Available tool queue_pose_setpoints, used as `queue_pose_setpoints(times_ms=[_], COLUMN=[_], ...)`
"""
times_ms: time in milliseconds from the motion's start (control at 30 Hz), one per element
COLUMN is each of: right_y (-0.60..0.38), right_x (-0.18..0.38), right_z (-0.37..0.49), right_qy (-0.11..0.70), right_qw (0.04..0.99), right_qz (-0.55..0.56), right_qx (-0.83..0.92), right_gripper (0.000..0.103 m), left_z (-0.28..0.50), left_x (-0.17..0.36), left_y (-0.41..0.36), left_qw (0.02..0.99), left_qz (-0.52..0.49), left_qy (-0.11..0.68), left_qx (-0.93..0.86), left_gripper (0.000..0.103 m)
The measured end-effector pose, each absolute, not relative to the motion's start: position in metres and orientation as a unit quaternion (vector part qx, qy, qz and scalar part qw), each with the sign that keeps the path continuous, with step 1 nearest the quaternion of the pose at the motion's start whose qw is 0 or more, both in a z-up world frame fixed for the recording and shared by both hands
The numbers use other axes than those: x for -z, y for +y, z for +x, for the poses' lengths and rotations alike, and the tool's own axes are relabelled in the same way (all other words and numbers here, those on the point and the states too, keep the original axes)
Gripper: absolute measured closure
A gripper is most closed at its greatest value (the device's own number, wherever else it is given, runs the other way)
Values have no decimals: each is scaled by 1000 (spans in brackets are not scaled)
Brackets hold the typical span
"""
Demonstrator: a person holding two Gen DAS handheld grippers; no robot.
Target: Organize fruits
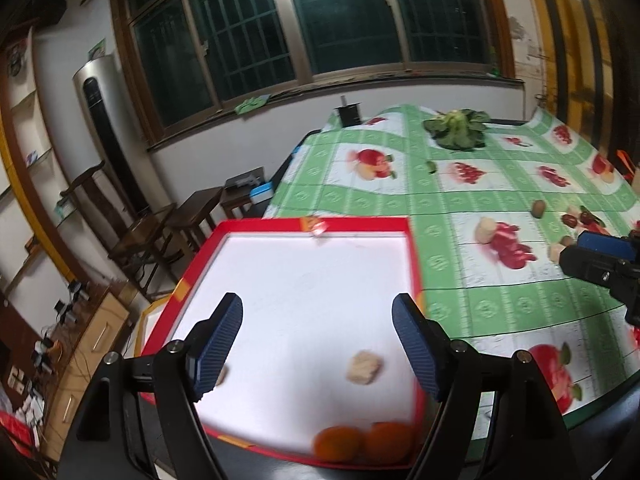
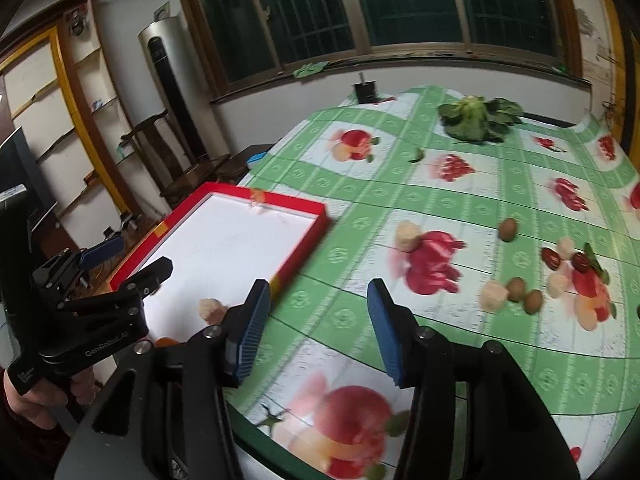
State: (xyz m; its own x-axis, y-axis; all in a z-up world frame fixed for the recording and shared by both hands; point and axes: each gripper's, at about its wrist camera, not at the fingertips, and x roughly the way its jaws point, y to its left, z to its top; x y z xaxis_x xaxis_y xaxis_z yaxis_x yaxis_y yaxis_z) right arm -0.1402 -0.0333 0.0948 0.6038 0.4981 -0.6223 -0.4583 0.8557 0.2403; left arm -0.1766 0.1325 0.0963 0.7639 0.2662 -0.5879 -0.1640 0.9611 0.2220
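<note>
Meanwhile, both grippers, left and right, are hovering with jaws parted and empty; two round oranges are lying at the near edge of the red-rimmed white tray, loose brown kiwis are sitting unobstructed toward the green fruit-print tabletop's right edge.

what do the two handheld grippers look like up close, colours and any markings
Both are matte black, angular frames with silver round bolts at the joints. The left gripper and right gripper each carry two blue ribbed finger pads. The left one's body bears white lettering, seen from the right wrist view. A dark red sleeve shows at its hand.
</note>
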Motion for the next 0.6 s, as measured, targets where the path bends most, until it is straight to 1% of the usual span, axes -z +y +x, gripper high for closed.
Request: queue_pose_setpoints(times_ms=[133,300,467,600], right_y=[-69,-125,-196,-228], right_x=[-97,-91,-70,-59], right_z=[-140,-139,-134,-126], right_qy=[348,348,379,401], right_qw=[906,918,917,911], right_qz=[40,50,61,63], right_qx=[-237,-185,-106,-72], right_gripper=[51,51,51,51], left_z=[-169,-152,-129,-116], left_x=[-98,-90,-77,-70], left_y=[111,74,34,10], left_qw=[937,932,917,907], left_qz=[88,88,87,90], left_qy=[328,352,386,401], left_qx=[-88,-14,58,95], left_gripper=[24,24,24,24])
